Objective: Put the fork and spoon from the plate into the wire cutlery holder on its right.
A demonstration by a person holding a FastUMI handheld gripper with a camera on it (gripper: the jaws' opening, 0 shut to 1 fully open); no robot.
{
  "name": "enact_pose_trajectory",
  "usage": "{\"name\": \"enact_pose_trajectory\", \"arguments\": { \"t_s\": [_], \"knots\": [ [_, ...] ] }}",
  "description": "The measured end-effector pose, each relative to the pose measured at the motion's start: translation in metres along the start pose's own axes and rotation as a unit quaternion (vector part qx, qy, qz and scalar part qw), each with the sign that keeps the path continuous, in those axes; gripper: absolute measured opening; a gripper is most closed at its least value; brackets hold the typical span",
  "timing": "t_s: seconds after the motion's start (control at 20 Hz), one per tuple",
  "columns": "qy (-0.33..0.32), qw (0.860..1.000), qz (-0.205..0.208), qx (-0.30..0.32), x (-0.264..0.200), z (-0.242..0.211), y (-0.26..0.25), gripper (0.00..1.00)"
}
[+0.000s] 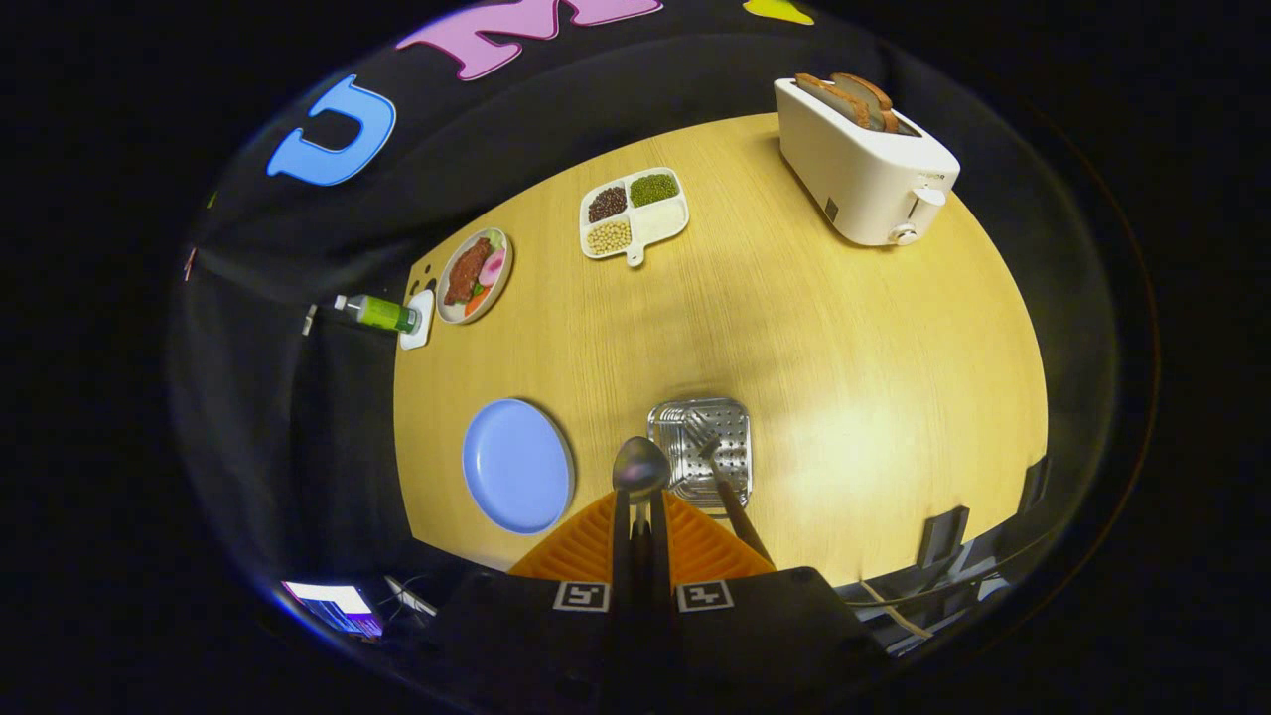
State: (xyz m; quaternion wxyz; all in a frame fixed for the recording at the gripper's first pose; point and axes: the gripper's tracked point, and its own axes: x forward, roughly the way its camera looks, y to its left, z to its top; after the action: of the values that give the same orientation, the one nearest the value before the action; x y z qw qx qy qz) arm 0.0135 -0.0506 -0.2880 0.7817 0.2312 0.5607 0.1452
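Holding the spoon (640, 467) by its handle, the hand-held gripper (640, 526) has its fingers pinched narrow on it, high above the tabletop (874, 377). The spoon's bowl points forward, long axis in line with the fingers, hanging just left of the wire cutlery holder (701, 462). The fork (720, 472) already stands in the holder, leaning. Released from here, the spoon would likely miss the holder, landing between it and the blue plate (516, 465).

Spoon (640, 467) upright in tongs (640, 516); fork (720, 467) in holder (701, 463).
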Motion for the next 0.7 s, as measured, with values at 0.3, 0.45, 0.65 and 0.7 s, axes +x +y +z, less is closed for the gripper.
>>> {"name": "enact_pose_trajectory", "arguments": {
  "t_s": [0.3, 0.45, 0.65, 0.7],
  "knots": [
    [0.003, 1.0, -0.018, -0.006, 0.034, 0.015, -0.016, 0.06],
    [0.011, 1.0, -0.005, -0.004, 0.041, 0.012, -0.014, 0.06],
    [0.007, 1.0, 0.007, 0.001, 0.044, 0.013, -0.014, 0.06],
    [0.008, 1.0, 0.008, 0.003, 0.043, 0.01, -0.014, 0.06]
  ]
}}
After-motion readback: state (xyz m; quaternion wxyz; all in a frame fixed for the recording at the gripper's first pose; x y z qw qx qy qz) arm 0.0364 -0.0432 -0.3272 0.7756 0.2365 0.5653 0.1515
